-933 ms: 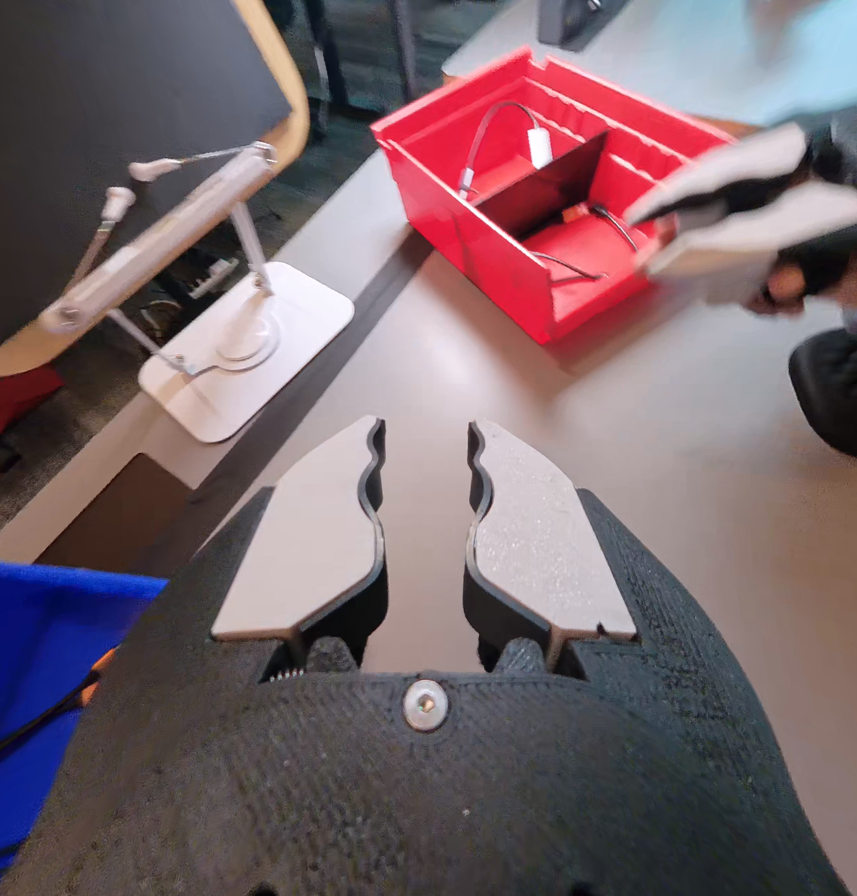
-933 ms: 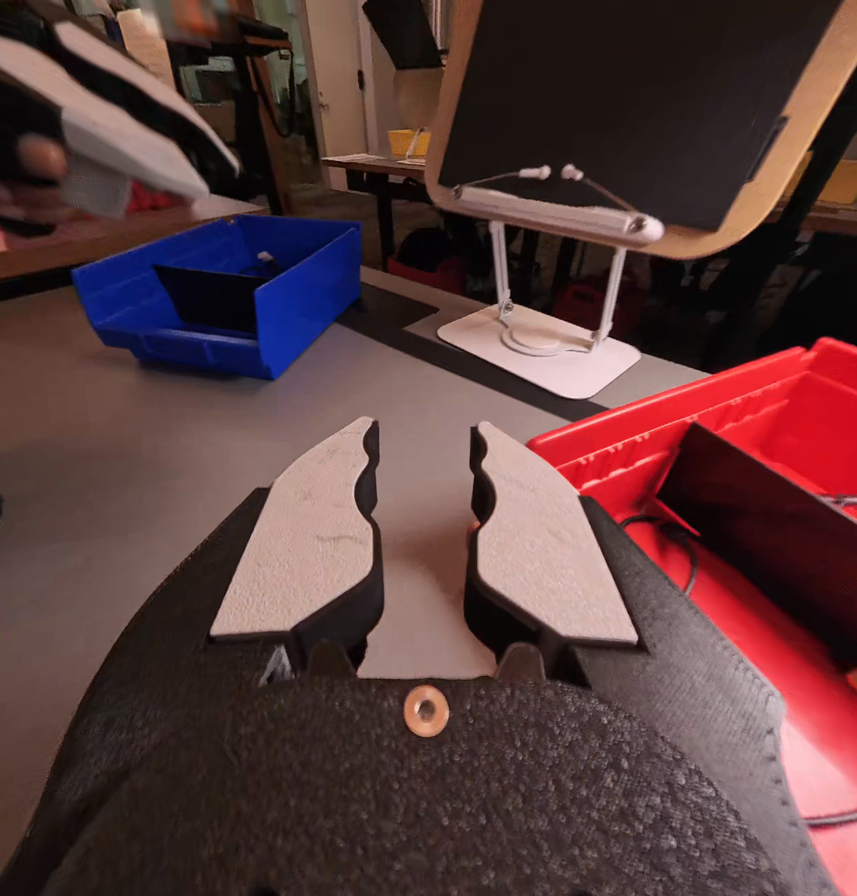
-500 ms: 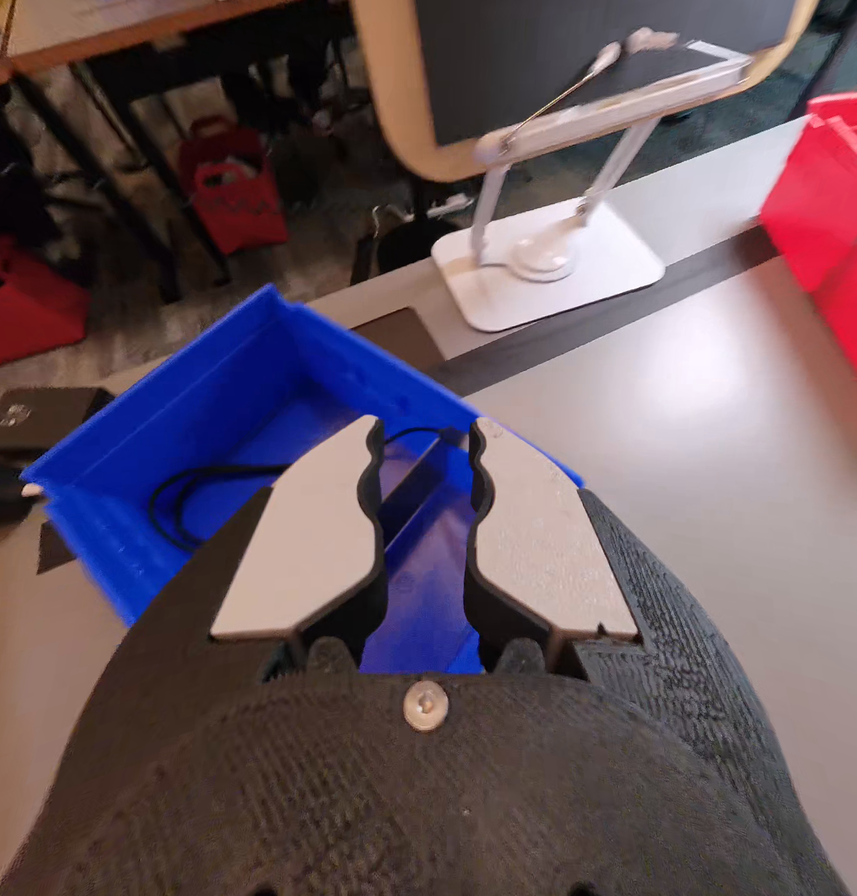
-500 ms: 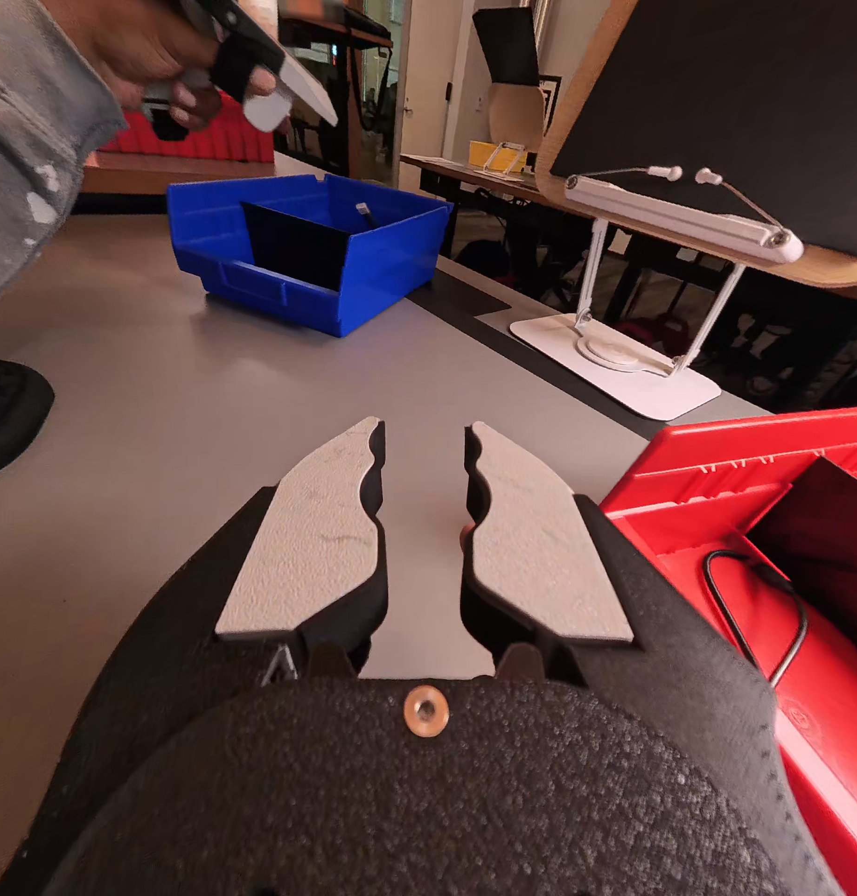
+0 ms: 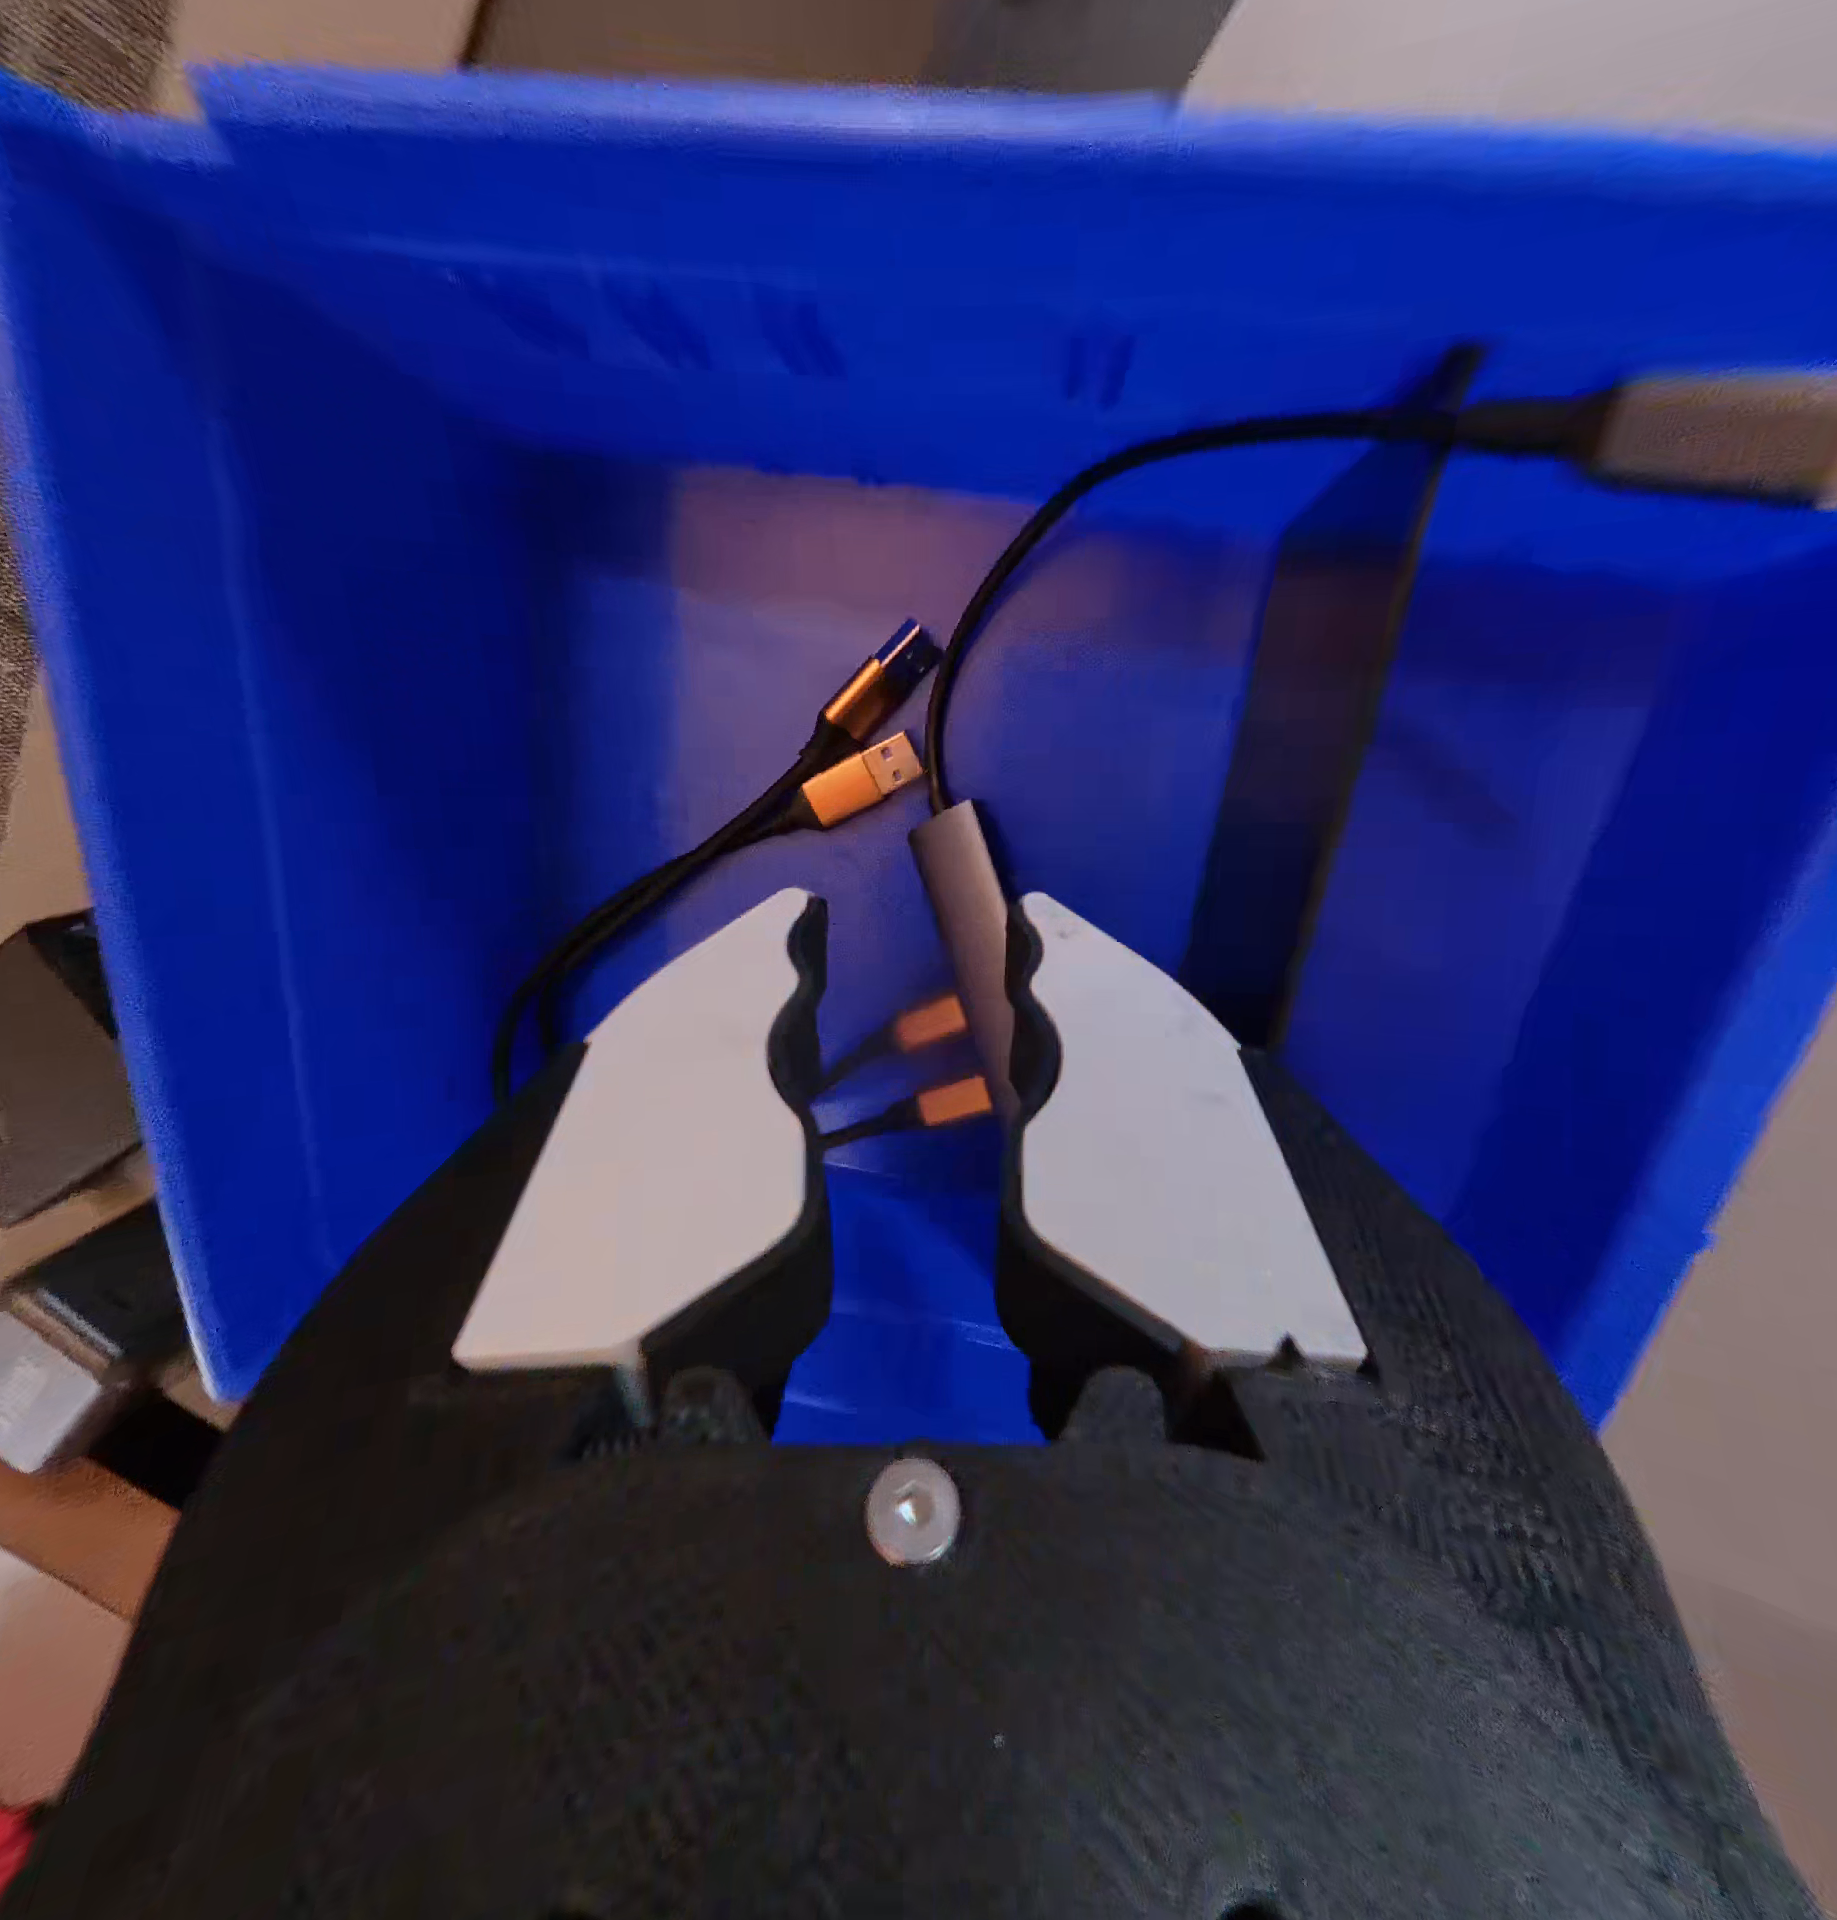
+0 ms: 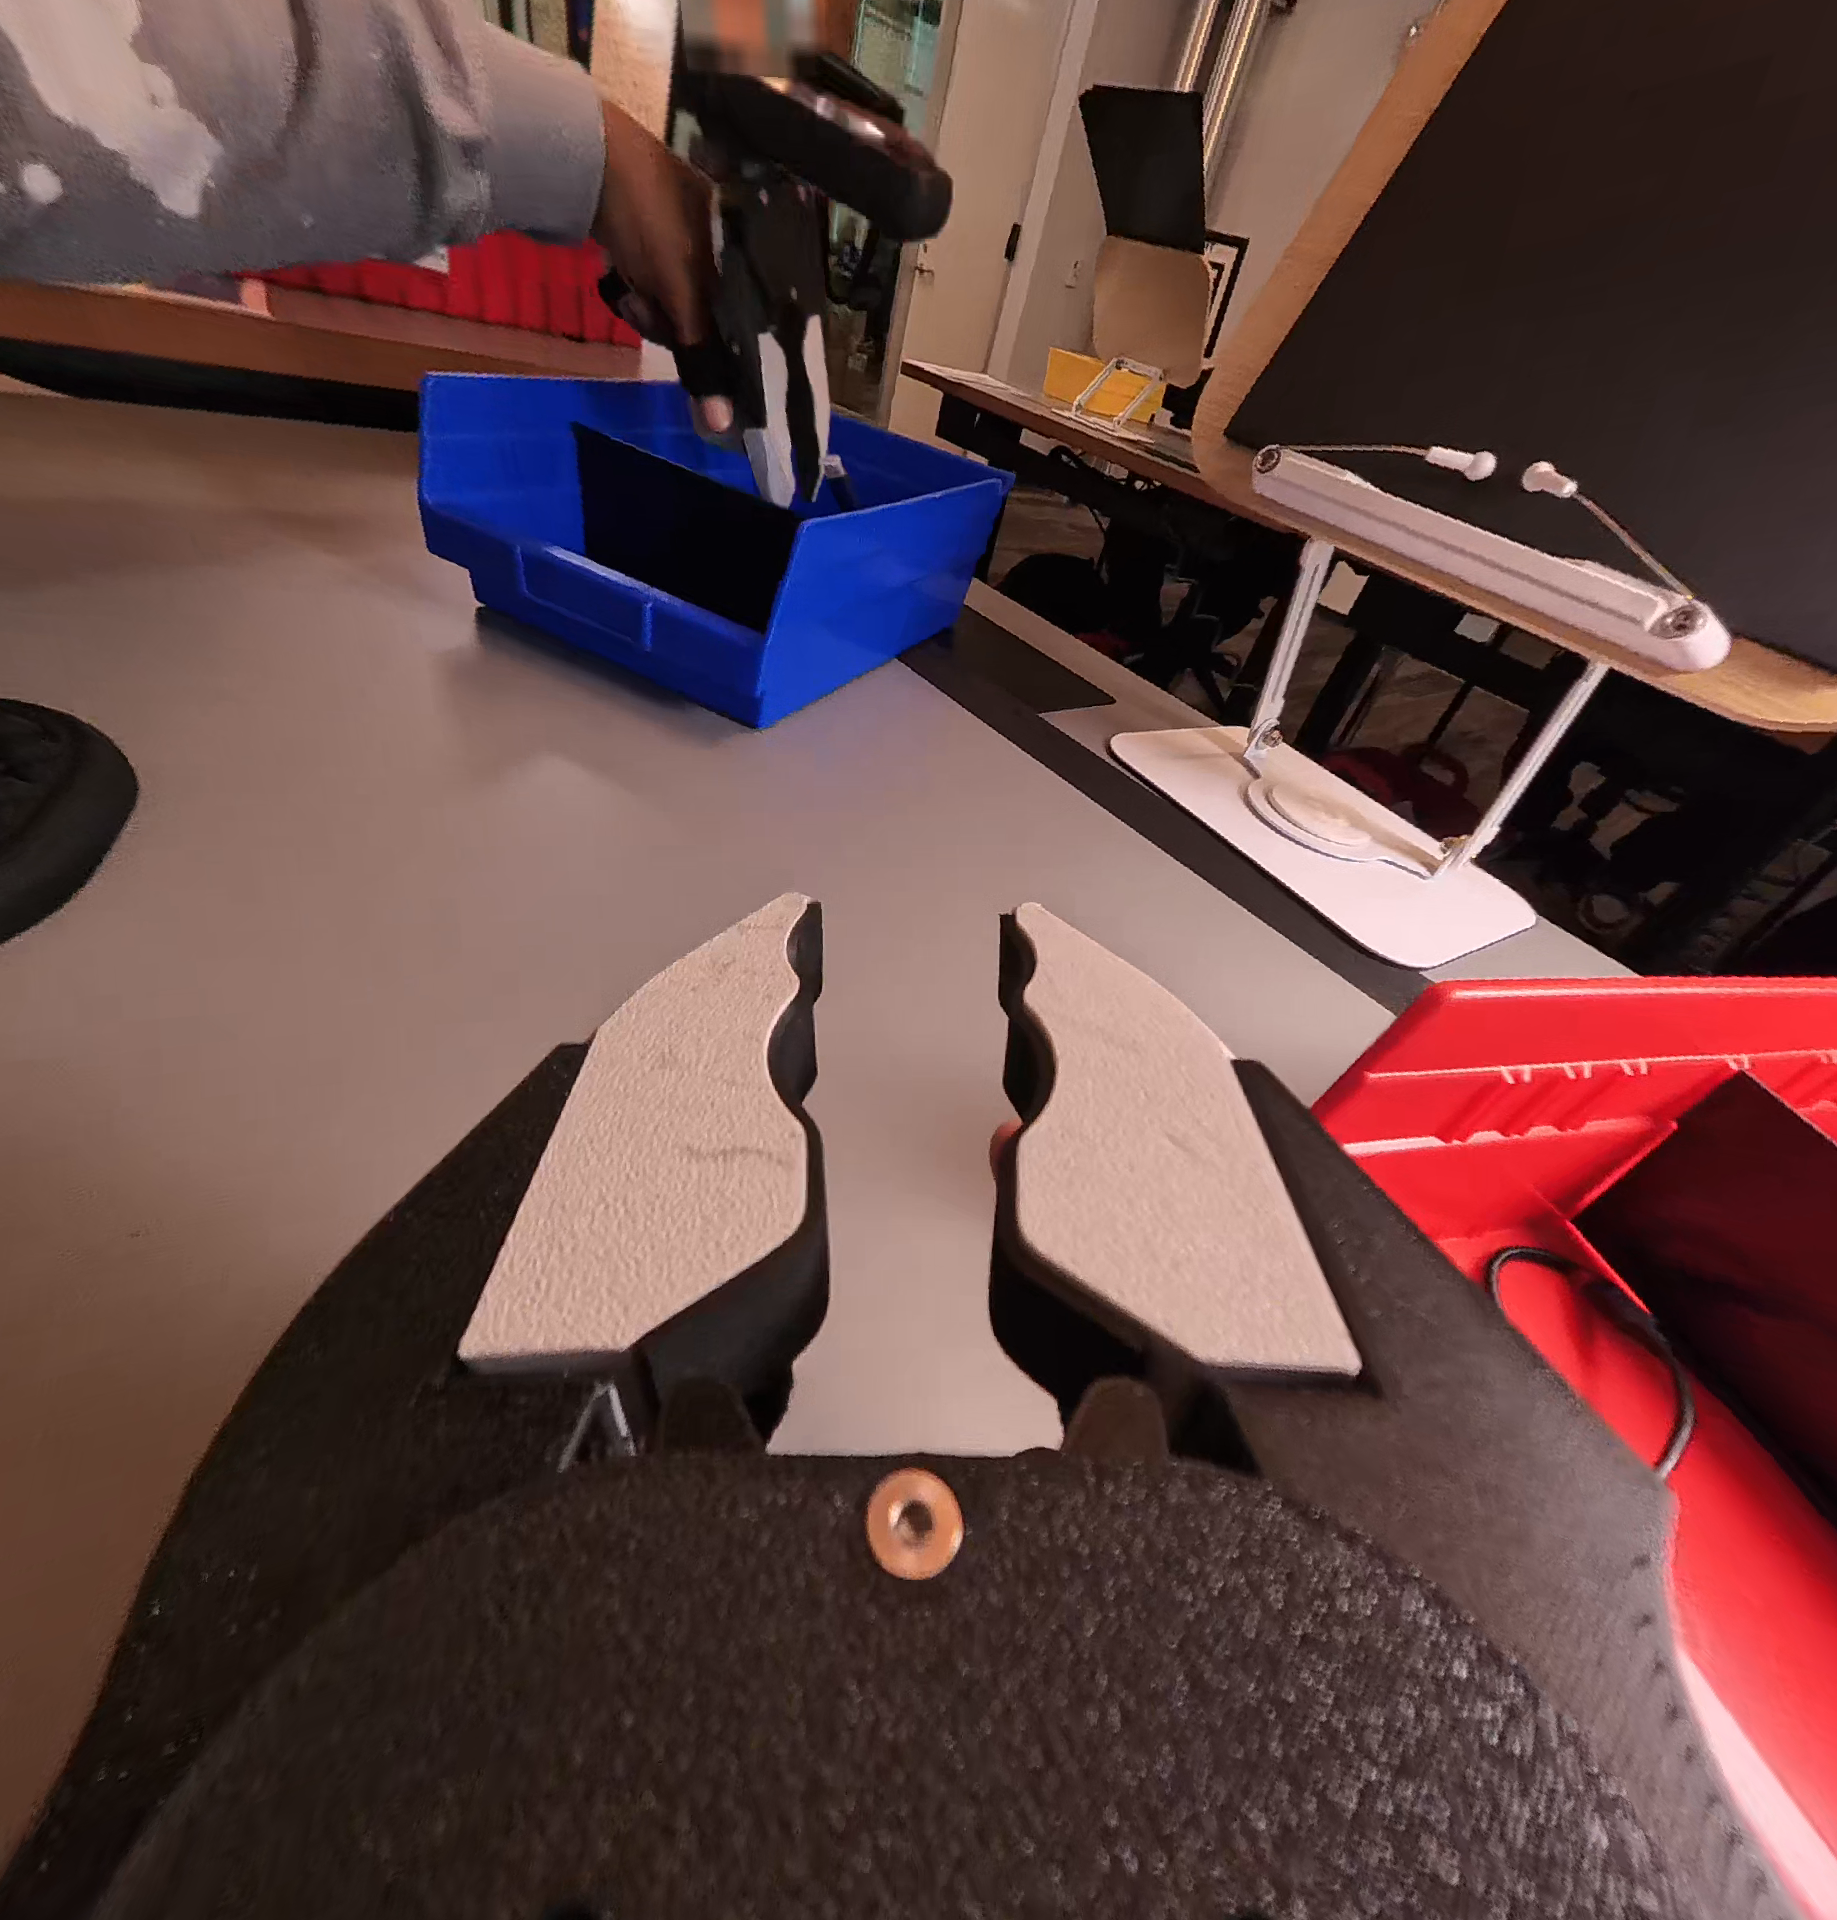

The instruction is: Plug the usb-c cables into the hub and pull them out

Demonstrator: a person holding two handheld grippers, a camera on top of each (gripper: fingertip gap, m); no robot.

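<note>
Hanging over the grey surface (image 6: 457, 935) beside the red bin (image 6: 1620, 1049), the right gripper (image 6: 909, 914) has its jaws parted and empty. Farther off, the left gripper (image 5: 914, 914) reaches into the blue bin (image 5: 322, 727), jaws apart around the grey hub (image 5: 966, 904); orange-tipped cables (image 5: 852, 795) lie just beyond.

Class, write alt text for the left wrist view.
Open left tongs reach down into a blue bin, straddling a grey hub with two orange-tipped cables plugged into it. A black divider stands to the right.
</note>
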